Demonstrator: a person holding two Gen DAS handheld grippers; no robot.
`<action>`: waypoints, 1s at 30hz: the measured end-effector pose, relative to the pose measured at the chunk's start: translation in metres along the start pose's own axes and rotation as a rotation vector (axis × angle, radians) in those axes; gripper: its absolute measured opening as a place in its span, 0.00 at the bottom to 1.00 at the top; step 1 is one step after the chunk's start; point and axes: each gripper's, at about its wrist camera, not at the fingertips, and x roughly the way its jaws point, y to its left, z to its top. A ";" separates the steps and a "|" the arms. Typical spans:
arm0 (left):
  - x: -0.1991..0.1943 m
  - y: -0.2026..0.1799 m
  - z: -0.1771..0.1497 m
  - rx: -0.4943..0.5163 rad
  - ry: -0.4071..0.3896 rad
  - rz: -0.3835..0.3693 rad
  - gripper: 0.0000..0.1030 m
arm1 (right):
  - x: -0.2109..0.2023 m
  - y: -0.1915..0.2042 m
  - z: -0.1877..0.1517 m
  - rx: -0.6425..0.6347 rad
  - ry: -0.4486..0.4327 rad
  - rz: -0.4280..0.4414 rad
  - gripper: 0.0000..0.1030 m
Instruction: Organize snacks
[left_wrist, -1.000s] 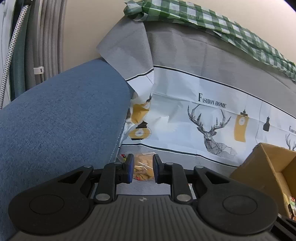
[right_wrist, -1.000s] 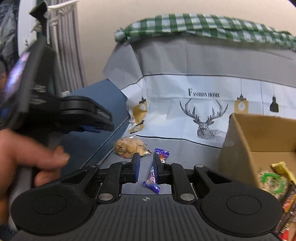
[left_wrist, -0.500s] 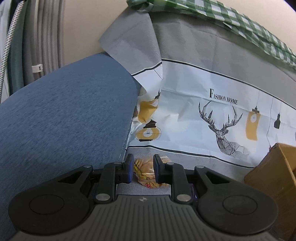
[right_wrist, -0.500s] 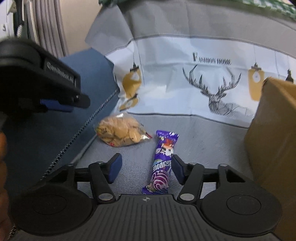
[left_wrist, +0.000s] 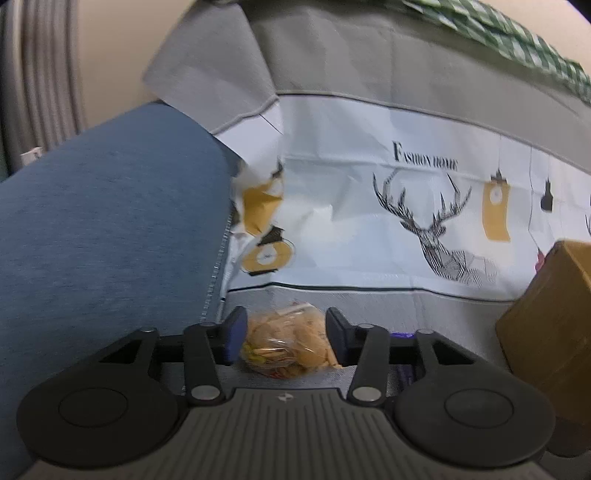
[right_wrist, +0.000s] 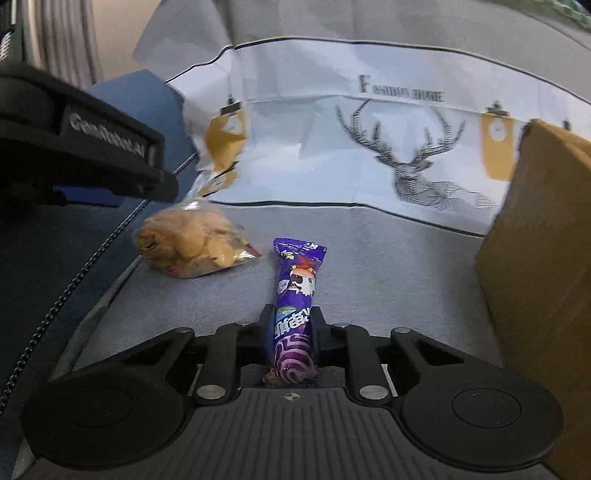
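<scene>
A clear bag of round crackers (left_wrist: 286, 341) lies on the grey seat cover beside the blue armrest. My left gripper (left_wrist: 284, 326) stands astride it, jaws opening, the bag between the pads with no squeeze showing. In the right wrist view the same bag (right_wrist: 188, 243) lies at the left under a finger (right_wrist: 110, 173) of the left gripper. A purple snack bar (right_wrist: 295, 280) points away from me, and my right gripper (right_wrist: 293, 314) is shut on its near half.
A brown cardboard box (right_wrist: 535, 258) stands on the seat at the right, also at the right edge of the left wrist view as the box (left_wrist: 546, 325). The blue armrest (left_wrist: 110, 240) rises on the left. A deer-print cover (left_wrist: 424, 221) drapes the backrest.
My left gripper came down over the cracker bag and its jaws spread around it. My right gripper dropped to the purple bar, opened, then shut on it.
</scene>
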 end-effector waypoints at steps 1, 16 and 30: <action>0.004 -0.003 0.000 0.014 0.006 -0.003 0.60 | -0.003 -0.001 -0.001 0.008 -0.001 -0.014 0.18; 0.067 -0.031 -0.004 0.190 0.061 0.105 0.80 | -0.019 -0.016 -0.015 0.032 0.058 -0.127 0.18; 0.008 -0.030 0.007 0.059 0.038 0.047 0.66 | -0.079 -0.009 -0.020 -0.094 0.013 -0.044 0.18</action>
